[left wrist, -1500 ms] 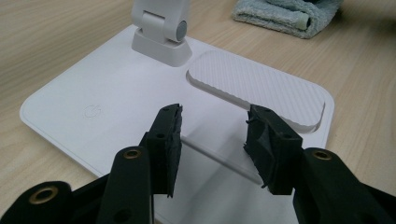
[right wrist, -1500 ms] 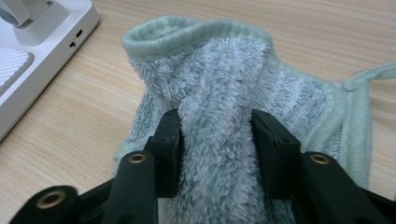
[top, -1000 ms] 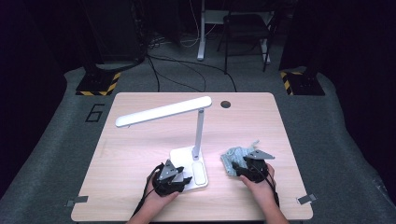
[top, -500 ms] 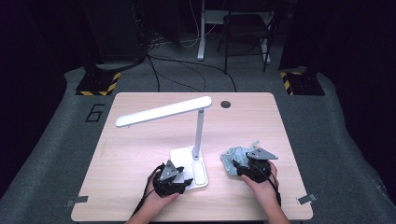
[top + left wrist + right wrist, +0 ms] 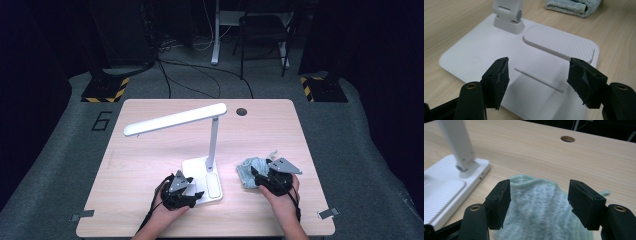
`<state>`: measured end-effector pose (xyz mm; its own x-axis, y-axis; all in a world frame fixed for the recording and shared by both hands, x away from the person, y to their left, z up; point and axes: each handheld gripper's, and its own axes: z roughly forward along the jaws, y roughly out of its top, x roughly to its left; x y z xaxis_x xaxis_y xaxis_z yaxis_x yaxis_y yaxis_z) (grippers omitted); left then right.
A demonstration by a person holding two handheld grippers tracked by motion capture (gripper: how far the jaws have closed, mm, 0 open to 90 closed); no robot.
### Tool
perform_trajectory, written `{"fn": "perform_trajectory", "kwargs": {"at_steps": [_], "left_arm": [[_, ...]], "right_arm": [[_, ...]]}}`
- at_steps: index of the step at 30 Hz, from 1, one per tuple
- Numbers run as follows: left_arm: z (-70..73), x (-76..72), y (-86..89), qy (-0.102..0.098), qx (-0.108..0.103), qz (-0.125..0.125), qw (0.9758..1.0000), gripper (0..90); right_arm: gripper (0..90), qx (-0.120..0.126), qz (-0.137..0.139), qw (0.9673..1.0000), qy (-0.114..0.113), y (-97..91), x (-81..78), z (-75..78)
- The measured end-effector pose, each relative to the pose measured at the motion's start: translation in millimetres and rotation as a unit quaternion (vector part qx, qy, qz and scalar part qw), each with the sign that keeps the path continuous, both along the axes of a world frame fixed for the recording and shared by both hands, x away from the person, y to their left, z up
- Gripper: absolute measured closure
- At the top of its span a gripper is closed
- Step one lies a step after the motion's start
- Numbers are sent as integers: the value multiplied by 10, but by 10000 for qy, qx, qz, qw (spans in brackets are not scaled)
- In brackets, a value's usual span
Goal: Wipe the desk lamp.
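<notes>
Cloth (image 5: pixel 248 169) lies bunched just right of the lamp base (image 5: pixel 202 170), near us; our right gripper (image 5: pixel 539 195) hovers released over it, ready to pinch. Our left gripper (image 5: pixel 537 75), jaws just opening, steadies nothing above the base.

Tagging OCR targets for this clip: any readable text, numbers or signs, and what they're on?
"6": dark numeral on the grey floor mat, left of the table.
Lamp base: a faint round mark, no letters readable.
Cloth: no text seen.
Yellow-black hazard stripes on a floor stand: a pattern, no words.
</notes>
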<state>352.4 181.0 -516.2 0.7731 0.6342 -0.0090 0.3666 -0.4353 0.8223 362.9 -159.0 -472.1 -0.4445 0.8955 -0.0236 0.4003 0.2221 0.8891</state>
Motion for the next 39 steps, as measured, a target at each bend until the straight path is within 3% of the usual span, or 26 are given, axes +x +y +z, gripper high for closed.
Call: {"fn": "perform_trajectory", "kwargs": {"at_steps": [4, 8, 13, 15, 19, 21, 24, 29, 33, 36, 39], "left_arm": [[22, 88, 109, -108, 23, 76, 9999, 312], [11, 242, 219, -79, -45, 271, 9996, 305], [7, 463, 303, 126, -253, 506, 9983, 303], [15, 539, 314, 46, -235, 502, 9985, 304], [-18, 666, 293, 97, -148, 456, 9988, 303], [-40, 722, 294, 112, -105, 434, 9989, 303], [-78, 775, 298, 148, -157, 418, 9989, 300], [-85, 834, 313, 225, -252, 365, 9988, 293], [-86, 836, 323, 274, -364, 356, 9983, 296], [-83, 836, 323, 249, -318, 331, 9986, 298], [-84, 835, 319, 206, -277, 323, 9989, 297]], "right_arm": [[348, 12, 281, 9996, -19, 186, -84, -21], [348, -9, 652, 9979, 58, 387, -123, -75], [348, -87, 983, 9949, 188, 599, -137, -171], [350, -44, 1087, 9938, 227, 659, -146, -203], [349, -23, 1240, 9916, 375, 790, -184, -280], [348, -144, 1327, 9901, 435, 865, -193, -328], [341, -288, 1487, 9874, 455, 958, -203, -382], [331, -303, 1611, 9851, 518, 1049, -226, -426], [320, -423, 1778, 9821, 444, 1120, -243, -454], [320, -443, 1815, 9811, 507, 1161, -246, -475], [333, -441, 1764, 9823, 461, 1195, -242, -483]]}}
